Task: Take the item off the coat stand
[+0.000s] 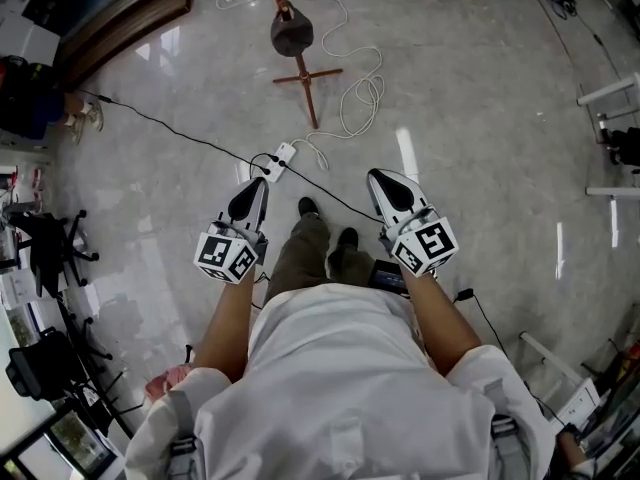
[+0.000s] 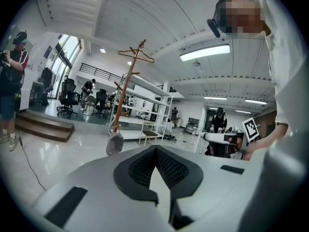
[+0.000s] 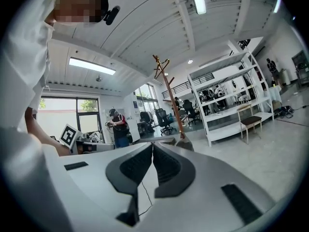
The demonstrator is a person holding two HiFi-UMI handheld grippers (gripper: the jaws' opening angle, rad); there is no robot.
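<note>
— Grey rounded item [image 1: 291, 35] hangs low on the reddish wooden coat stand [image 1: 305, 76], well ahead. Grippers?
— Left gripper [image 1: 263, 182] and right gripper [image 1: 374, 175] are both closed and empty. Feet could snag the white floor cable [image 1: 362, 86], or closed jaws might merely knock the item.

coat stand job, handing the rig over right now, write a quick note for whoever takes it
Left gripper: shut, empty, held out in front.
Right gripper: shut, empty, beside it.
Coat stand: ahead on the floor, clear of both grippers; grey item hangs low on its pole.
Done: nothing, item untouched.
Left: step past the power strip, open a gripper, grasp the item, lift it off.
</note>
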